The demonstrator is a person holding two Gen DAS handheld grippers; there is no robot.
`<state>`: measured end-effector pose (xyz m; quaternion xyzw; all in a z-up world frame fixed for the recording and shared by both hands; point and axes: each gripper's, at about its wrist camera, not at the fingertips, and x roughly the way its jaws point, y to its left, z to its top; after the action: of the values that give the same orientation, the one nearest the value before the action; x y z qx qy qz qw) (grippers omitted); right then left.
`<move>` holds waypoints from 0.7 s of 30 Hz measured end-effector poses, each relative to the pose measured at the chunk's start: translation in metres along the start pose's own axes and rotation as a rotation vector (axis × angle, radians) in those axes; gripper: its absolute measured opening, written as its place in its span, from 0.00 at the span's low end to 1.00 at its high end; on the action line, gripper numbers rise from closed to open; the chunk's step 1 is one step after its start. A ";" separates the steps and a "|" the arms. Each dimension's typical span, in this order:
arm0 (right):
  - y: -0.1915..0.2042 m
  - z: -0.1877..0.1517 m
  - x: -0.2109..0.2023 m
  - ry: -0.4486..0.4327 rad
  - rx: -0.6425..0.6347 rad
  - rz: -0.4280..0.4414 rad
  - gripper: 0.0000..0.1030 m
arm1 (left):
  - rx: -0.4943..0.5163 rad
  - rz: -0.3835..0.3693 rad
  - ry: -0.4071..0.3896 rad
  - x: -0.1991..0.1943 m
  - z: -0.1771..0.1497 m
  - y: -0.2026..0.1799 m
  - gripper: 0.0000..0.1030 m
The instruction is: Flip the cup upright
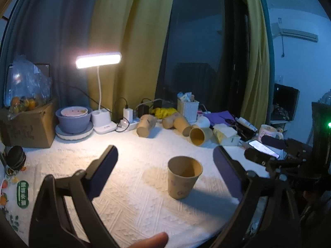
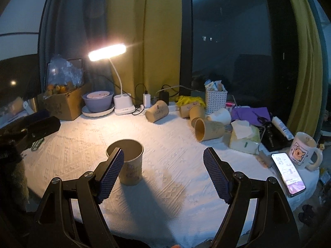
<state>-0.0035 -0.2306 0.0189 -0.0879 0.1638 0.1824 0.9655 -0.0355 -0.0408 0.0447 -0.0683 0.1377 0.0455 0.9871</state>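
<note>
A tan paper cup [image 1: 183, 177] stands upright, mouth up, on the white tablecloth [image 1: 134, 196]. It also shows in the right wrist view [image 2: 128, 163], just behind my left finger there. My left gripper [image 1: 165, 150] is open and empty, with the cup between and a little beyond its fingers. My right gripper [image 2: 163, 155] is open and empty, with the cup at its left side. Three more tan cups lie on their sides at the back: one [image 1: 145, 125], another [image 1: 180, 123] and a third [image 1: 199, 135] with its mouth facing me.
A lit desk lamp [image 1: 99, 61], a purple bowl [image 1: 73, 118], a cardboard box [image 1: 26, 128], a power strip, a white basket [image 1: 188, 107], a tissue pack [image 2: 244, 138], a phone [image 2: 287, 174] and a mug [image 2: 303, 149] crowd the table's back and right side.
</note>
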 end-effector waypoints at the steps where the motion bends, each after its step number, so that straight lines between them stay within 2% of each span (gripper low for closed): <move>1: 0.000 0.003 -0.002 -0.005 -0.001 -0.007 0.79 | 0.001 0.006 -0.008 -0.001 0.001 0.001 0.92; 8: 0.003 0.016 -0.013 -0.043 -0.018 -0.042 0.79 | 0.014 0.002 -0.079 -0.010 0.009 0.002 0.92; 21: 0.010 0.039 -0.029 -0.114 -0.035 -0.064 0.79 | 0.036 -0.015 -0.138 -0.018 0.022 -0.002 0.93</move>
<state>-0.0216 -0.2221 0.0639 -0.0992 0.1025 0.1589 0.9769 -0.0469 -0.0405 0.0714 -0.0482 0.0696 0.0402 0.9956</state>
